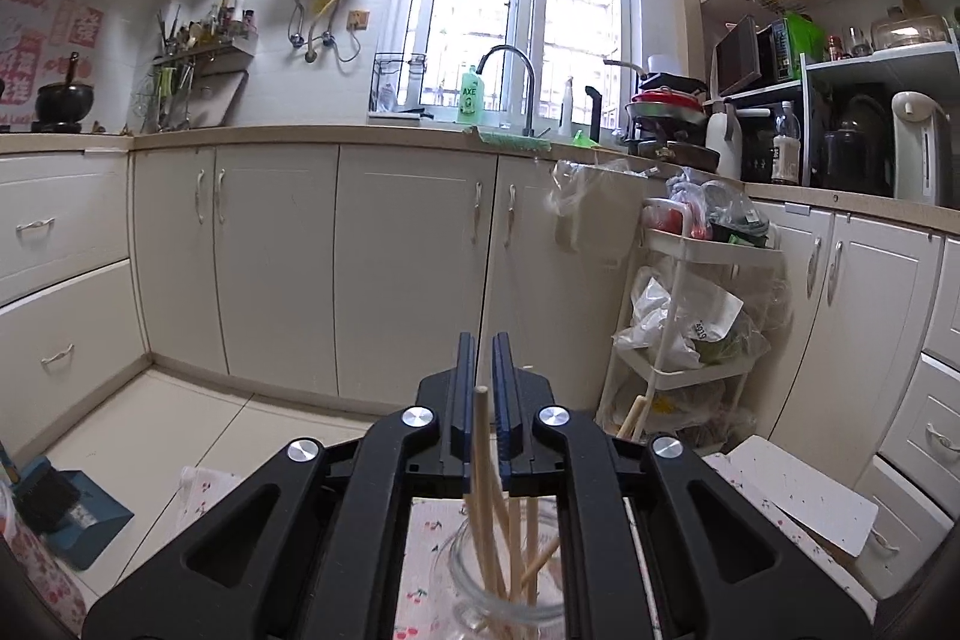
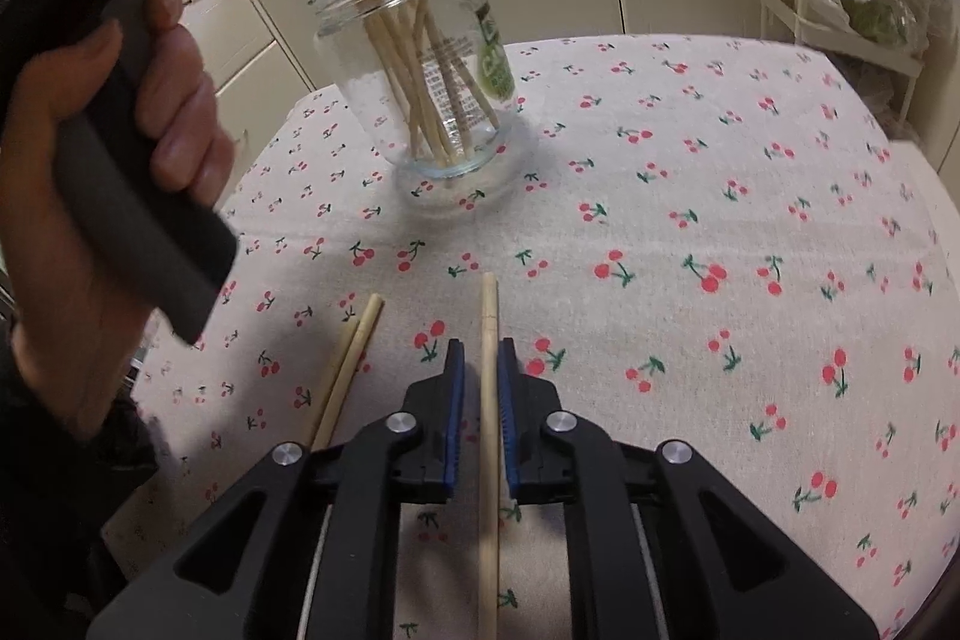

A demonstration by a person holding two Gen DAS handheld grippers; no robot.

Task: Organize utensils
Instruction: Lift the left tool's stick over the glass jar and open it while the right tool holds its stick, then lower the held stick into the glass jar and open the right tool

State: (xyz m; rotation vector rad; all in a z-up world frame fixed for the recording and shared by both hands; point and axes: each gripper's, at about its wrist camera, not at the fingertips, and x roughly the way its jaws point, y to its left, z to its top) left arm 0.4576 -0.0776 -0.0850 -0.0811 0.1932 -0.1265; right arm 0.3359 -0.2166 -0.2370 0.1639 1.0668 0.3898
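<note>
Two chopsticks [image 2: 348, 370] lie loose on the counter [image 2: 690, 196]; my right fingers [image 2: 480, 370] straddle a third [image 2: 489, 400], unclamped. Left fingers [image 1: 485, 370], slightly apart, release one into the jar [image 2: 420, 70]. Next: clamp, lift, drop in.
</note>
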